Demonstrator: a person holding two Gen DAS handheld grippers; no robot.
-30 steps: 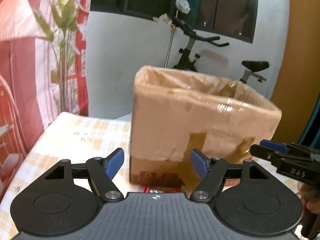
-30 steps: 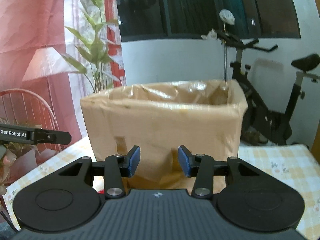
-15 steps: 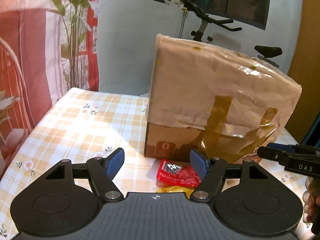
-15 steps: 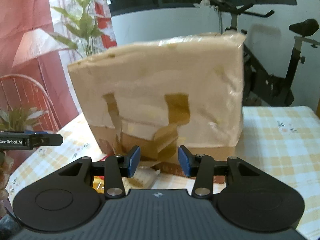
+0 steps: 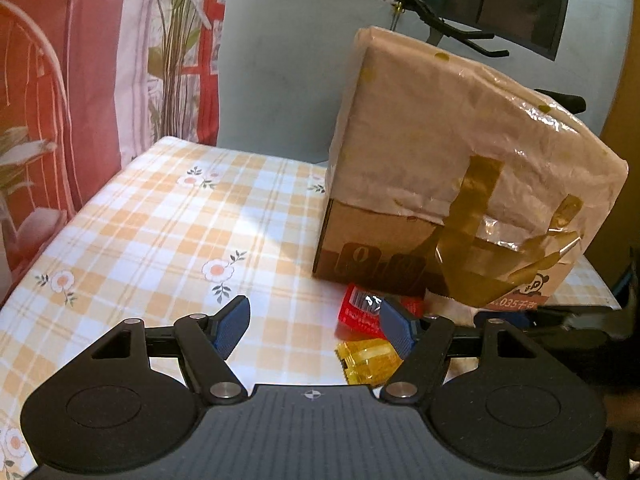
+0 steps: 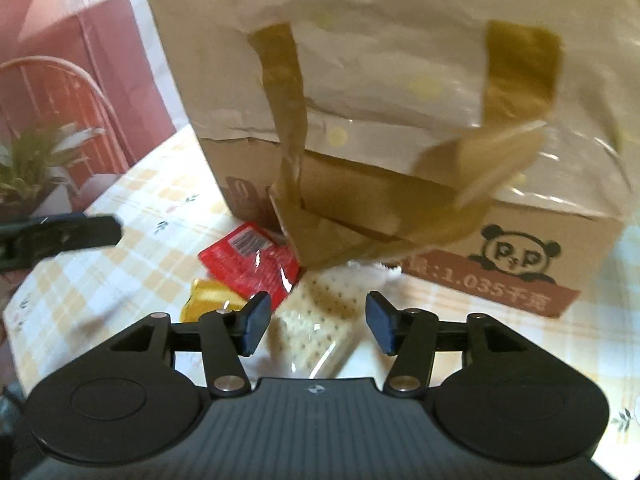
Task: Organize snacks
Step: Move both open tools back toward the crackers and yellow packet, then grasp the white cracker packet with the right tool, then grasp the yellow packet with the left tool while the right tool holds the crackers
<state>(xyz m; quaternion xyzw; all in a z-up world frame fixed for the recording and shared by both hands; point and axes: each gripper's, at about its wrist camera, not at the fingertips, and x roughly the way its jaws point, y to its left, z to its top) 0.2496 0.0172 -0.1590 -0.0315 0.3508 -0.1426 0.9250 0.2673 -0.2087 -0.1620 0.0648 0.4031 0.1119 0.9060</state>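
A cardboard box (image 5: 440, 168) with a plastic liner taped over its sides stands on the checked tablecloth (image 5: 160, 240). At its foot lie a red snack packet (image 5: 358, 310) (image 6: 250, 260), a yellow packet (image 5: 368, 364) (image 6: 212, 300) and a clear pack of pale crackers (image 6: 316, 340). My left gripper (image 5: 314, 328) is open over bare cloth, its right finger just in front of the red and yellow packets. My right gripper (image 6: 318, 322) hovers over the cracker pack. Its jaws are opening, and the pack shows between them untouched.
A potted plant (image 5: 176, 40) and a red curtain stand beyond the table's far left edge. An exercise bike (image 5: 440, 20) is behind the box. A round-backed chair (image 6: 60, 92) sits to the left. The table's left half has free cloth.
Both grippers sank and tipped down from the box's top to the table in front of it. The snack packets came into view. The right jaws widened.
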